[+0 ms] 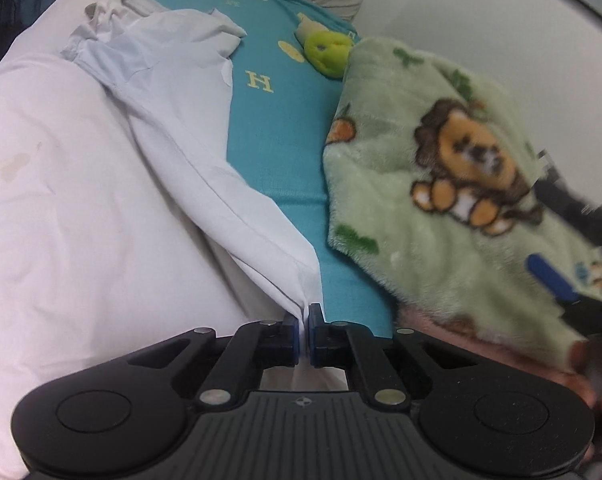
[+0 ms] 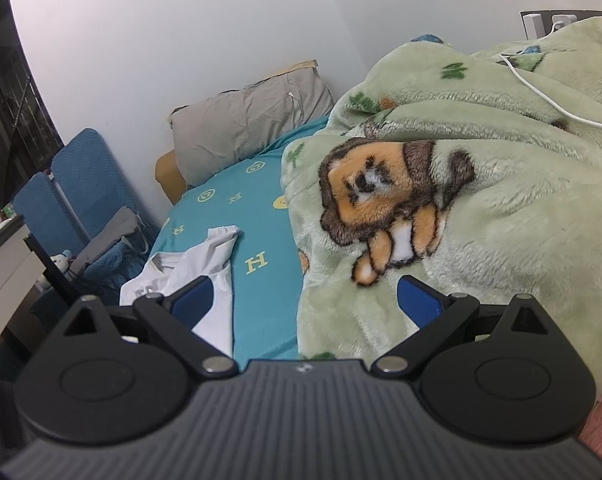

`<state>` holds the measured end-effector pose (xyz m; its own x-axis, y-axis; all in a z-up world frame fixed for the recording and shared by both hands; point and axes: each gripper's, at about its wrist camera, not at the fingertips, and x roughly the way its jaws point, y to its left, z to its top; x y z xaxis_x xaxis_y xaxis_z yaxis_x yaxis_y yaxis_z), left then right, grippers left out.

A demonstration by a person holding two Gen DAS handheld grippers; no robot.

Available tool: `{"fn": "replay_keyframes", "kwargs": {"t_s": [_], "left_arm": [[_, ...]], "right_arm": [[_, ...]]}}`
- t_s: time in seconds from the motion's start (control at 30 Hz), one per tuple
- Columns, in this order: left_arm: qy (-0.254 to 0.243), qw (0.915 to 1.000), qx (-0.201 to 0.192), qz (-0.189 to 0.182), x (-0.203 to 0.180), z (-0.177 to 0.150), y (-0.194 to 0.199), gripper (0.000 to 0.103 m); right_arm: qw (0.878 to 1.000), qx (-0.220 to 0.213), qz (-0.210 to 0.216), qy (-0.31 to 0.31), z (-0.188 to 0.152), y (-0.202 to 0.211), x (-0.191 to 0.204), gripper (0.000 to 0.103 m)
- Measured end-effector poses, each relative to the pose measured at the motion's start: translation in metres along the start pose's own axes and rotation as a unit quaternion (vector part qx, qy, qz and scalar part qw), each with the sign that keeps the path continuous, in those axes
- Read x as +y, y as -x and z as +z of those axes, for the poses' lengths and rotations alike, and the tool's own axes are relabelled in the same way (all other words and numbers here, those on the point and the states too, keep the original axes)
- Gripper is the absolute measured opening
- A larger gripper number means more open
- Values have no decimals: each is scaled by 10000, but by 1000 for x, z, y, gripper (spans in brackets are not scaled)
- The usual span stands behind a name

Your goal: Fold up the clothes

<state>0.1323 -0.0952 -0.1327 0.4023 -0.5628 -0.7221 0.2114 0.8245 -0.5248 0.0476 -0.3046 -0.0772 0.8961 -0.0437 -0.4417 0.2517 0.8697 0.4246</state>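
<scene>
A white shirt (image 1: 101, 184) lies spread over the teal bed sheet (image 1: 269, 148), its collar toward the far end. My left gripper (image 1: 305, 328) is shut on a bunched corner of the shirt's near edge, and the cloth rises in a taut fold from between the blue pads. In the right wrist view the same white shirt (image 2: 205, 264) lies crumpled at the left on the teal sheet (image 2: 257, 240). My right gripper (image 2: 305, 300) stands open above the sheet and the blanket's edge, with nothing between its fingers. Its blue finger (image 1: 553, 280) shows blurred at the right of the left wrist view.
A green fleece blanket (image 2: 481, 200) with a lion print covers the right side of the bed. A grey pillow (image 2: 249, 124) leans on the wall at the far end. A yellow-green plush toy (image 1: 327, 54) lies on the sheet. Blue folding chairs (image 2: 77, 192) stand left of the bed.
</scene>
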Motion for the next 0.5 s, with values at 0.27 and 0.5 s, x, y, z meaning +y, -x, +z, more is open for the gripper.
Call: {"fn": "replay_keyframes", "kwargs": {"t_s": [0.27, 0.5], "left_arm": [[712, 9974, 109, 23, 83, 18, 63, 4], [1365, 9901, 321, 83, 128, -7, 55, 28]], "right_arm": [[9999, 124, 16, -30, -3, -4, 2, 100], [9993, 327, -22, 203, -13, -9, 18, 100]]}}
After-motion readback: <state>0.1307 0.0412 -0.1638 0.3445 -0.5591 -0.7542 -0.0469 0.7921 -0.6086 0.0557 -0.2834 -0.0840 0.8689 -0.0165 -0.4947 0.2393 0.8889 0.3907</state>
